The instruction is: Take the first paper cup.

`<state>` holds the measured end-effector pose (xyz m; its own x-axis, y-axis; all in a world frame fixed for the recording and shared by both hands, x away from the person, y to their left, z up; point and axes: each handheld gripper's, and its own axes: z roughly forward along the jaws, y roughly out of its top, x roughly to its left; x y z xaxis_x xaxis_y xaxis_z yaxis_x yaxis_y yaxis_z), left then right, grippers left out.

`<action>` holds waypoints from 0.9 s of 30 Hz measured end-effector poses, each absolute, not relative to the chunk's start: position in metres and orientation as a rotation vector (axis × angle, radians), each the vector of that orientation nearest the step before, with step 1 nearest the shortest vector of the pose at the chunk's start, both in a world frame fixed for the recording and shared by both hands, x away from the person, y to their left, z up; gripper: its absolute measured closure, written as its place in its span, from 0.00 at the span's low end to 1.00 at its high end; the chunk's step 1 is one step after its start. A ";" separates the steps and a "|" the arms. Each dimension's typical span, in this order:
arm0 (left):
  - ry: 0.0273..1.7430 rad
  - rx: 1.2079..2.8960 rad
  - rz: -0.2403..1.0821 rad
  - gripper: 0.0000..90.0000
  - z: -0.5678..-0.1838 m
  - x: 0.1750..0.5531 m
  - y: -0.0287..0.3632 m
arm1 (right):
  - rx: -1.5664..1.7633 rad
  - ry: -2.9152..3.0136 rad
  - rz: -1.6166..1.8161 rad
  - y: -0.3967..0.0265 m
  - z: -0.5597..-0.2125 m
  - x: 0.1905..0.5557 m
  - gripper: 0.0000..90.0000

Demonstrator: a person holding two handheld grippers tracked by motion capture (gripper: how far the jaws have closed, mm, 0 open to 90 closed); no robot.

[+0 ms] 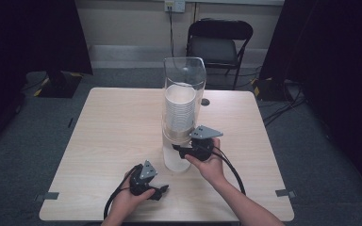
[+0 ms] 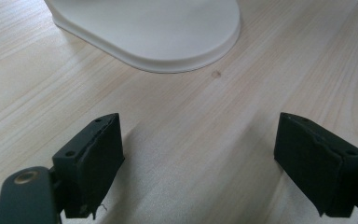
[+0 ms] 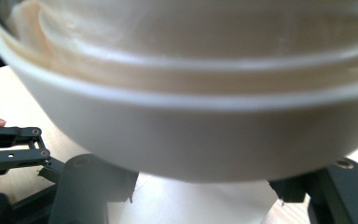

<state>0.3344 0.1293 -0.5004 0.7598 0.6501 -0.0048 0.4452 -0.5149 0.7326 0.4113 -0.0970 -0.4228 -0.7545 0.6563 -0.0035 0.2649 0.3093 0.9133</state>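
On the pale wooden worktop [image 1: 118, 127] stands one tall clear plastic cup dispenser [image 1: 184, 80] holding one stack of white paper cups [image 1: 179, 110]. The right hand-held gripper [image 1: 178, 149] is closed around the lowest cup at the dispenser's bottom. The left hand-held gripper [image 1: 162, 190], near the base, gapes wide, empty.

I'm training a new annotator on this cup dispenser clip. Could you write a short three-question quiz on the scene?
1. True or false: the left gripper holds a cup.
2. What is the right gripper shut on? A) a bottle B) the lowest cup under the dispenser C) a spoon
3. What fills the dispenser's clear tube?
Key: 1 false, its jaws stand open over the table; 2 B; 3 a stack of cups.
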 end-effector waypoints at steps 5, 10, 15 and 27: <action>0.821 2.196 0.345 0.17 -0.501 0.334 0.129 | 0.836 2.243 1.392 -0.098 -0.431 0.411 0.42; 0.820 2.197 0.344 0.17 -0.501 0.334 0.129 | 0.854 2.297 1.351 -0.101 -0.445 0.406 0.41; 0.820 2.201 0.345 0.17 -0.500 0.335 0.129 | 0.843 2.328 1.349 -0.104 -0.445 0.410 0.41; 0.816 2.204 0.352 0.16 -0.500 0.335 0.129 | 0.887 2.215 1.430 -0.103 -0.435 0.408 0.25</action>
<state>0.3348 0.1292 -0.5002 0.7592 0.6508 -0.0019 0.4458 -0.5179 0.7301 0.4081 -0.1034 -0.4347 -0.7389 0.6728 0.0366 0.3103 0.2915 0.9048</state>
